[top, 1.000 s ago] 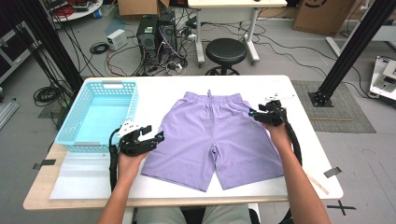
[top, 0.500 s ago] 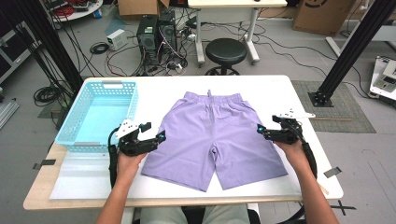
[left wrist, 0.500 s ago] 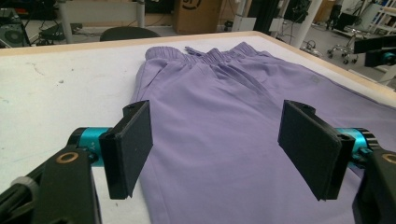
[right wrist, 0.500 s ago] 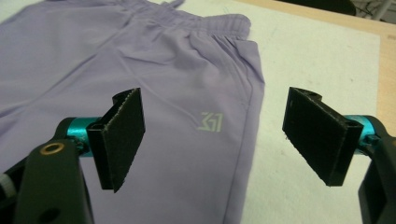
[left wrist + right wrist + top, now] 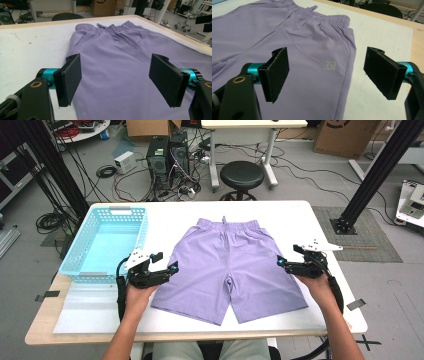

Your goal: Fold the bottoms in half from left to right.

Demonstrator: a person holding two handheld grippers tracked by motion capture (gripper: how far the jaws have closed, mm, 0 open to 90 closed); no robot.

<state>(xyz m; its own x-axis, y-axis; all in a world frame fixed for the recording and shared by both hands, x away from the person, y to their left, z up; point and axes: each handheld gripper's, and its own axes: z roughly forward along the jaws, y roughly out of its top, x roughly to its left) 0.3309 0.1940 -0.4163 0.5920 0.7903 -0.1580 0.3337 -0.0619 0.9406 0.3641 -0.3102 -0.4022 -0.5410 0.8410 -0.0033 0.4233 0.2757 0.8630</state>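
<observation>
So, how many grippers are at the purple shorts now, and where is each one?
2. The left gripper is at the left leg edge of the shorts, next to the blue basket. The right gripper is at the right edge. Both are open and hold nothing.

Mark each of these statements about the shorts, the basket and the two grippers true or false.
1. The purple shorts lie spread flat on the table. True.
2. The blue basket holds a folded shirt. False: nothing lies in it.
3. The left gripper is clamped on the fabric. False: its fingers stand wide apart over the shorts' edge.
4. The right gripper is open. True.
5. The waistband points toward the person. False: it points away, the leg openings toward the person.
</observation>
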